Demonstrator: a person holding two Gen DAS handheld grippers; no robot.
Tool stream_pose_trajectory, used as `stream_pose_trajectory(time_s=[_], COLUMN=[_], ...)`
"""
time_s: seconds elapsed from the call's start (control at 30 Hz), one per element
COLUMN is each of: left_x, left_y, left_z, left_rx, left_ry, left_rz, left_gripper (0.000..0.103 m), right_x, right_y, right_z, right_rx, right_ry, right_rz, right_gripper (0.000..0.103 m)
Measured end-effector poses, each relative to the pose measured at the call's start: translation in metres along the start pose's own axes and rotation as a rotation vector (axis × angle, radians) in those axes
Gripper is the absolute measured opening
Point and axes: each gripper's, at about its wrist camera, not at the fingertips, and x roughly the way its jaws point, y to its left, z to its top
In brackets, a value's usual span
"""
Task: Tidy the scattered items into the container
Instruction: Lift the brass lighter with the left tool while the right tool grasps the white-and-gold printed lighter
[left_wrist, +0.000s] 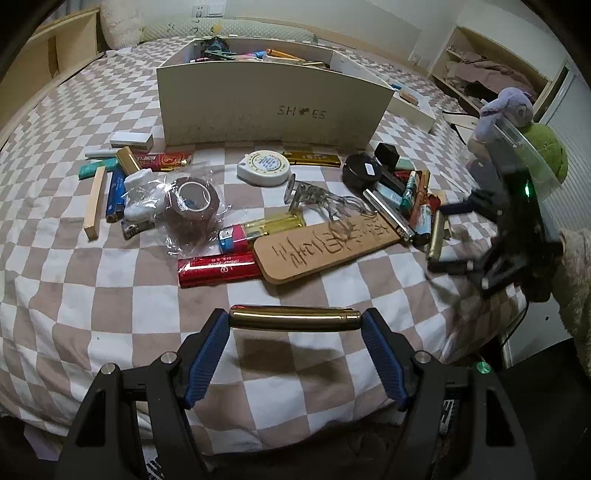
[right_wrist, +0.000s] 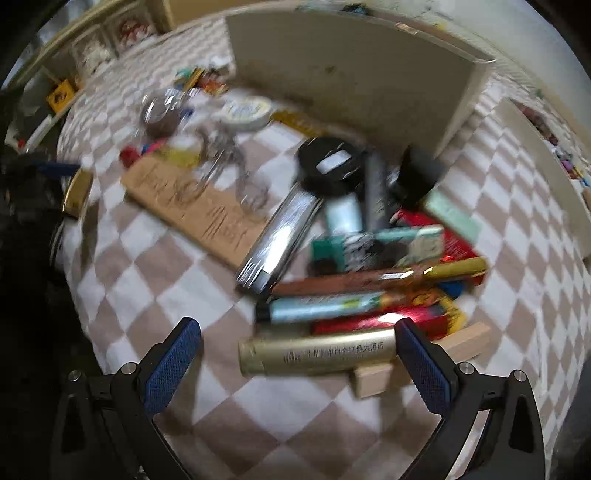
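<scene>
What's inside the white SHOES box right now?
Over the SHOES box rim, the left wrist view shows pens and markers and a dark tangled item at the far end. The near wall hides the floor and anything lower.

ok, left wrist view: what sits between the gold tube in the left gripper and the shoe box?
Left wrist view: past the gold tube, bare checked cover, then red pack, wooden plaque, yellow lighter, tape measure, then shoe box.

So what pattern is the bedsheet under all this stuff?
The bedsheet is a tan-and-white checkerboard, clearest in the left wrist view.
</scene>
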Motion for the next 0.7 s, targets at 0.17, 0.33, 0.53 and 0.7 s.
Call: stream_pose_trajectory(time_s=[0.17, 0.33, 0.53, 0.7], left_x=[0.0, -0.002, -0.005, -0.009], left_y=[-0.001, -0.003, -0.002, 0.0], left_z=[0.0, -0.002, -0.003, -0.003], left_rx=[-0.002, 0.0, 0.003, -0.001], left_ry=[0.006, -0.002, -0.011, -0.022], left_rz=[-0.003, -0.005, 0.003, 0.001], left_gripper=[0.074, 0.074, 0.074, 0.074], right_x=[-0.002, 0.006, 0.01, 0.007], right_y=[0.026, 0.046, 0.041, 0.035], right_z=[-0.013, -0.019, -0.011, -0.013], right_rx=[-0.034, 0.0, 0.139, 0.211], right_ry=[0.013, 0.04, 0.023, -0.003], right_rz=[0.041, 0.023, -0.022, 0.014], right_gripper=[0.103, 0.103, 0.103, 0.103])
